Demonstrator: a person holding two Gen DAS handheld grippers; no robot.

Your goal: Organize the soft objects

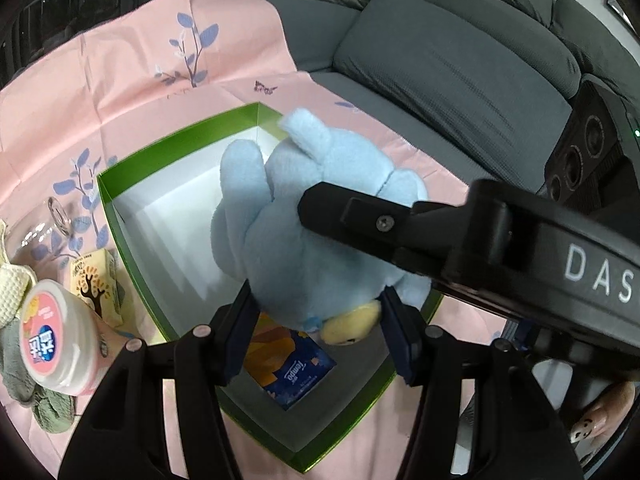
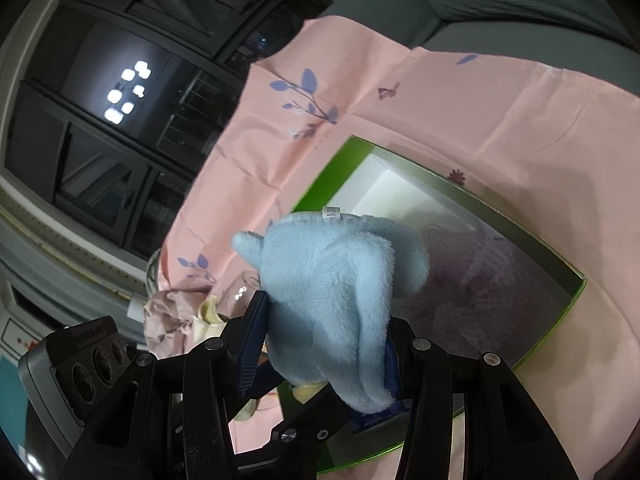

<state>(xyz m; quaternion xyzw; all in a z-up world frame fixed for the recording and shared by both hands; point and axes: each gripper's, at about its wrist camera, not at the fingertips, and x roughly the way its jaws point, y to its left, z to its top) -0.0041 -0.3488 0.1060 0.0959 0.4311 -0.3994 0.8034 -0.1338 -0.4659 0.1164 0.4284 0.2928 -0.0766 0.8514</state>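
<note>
Holding the plush [image 1: 320, 216] above the box [image 1: 120, 216] with both grippers at once — that is the present state. My left gripper [image 1: 316, 332] has its jaws clamped on the lower end of the plush, near the yellow patch, with one blue pad pressed in on each side. My right gripper [image 2: 320, 360] is likewise clamped on the plush [image 2: 336, 288]; in the left wrist view its finger reaches in from the right across the upper body.

Position of the plush: suspended over the open box, not resting on the floor of it as far as I can tell. Its long axis runs away from my left fingers, lower end at the pads, ears toward the far corner of the box. The box [image 2: 568, 296] lies directly below and ahead of both grippers, on the pink cloth [image 1: 160, 60].

Contents already in the box: a tissue pack [image 1: 292, 368] at the near end, under my left jaws. The far end shows bare white floor.

Judgement for the next move — the plush should go down along its present axis into the far, free part, clear of the tissue pack. Both grippers are equally near; one must let go first, or the soft body will stretch between them.

Outside the box, to the left: a tub [image 1: 60, 340] and a small carton [image 1: 98, 284]
</note>
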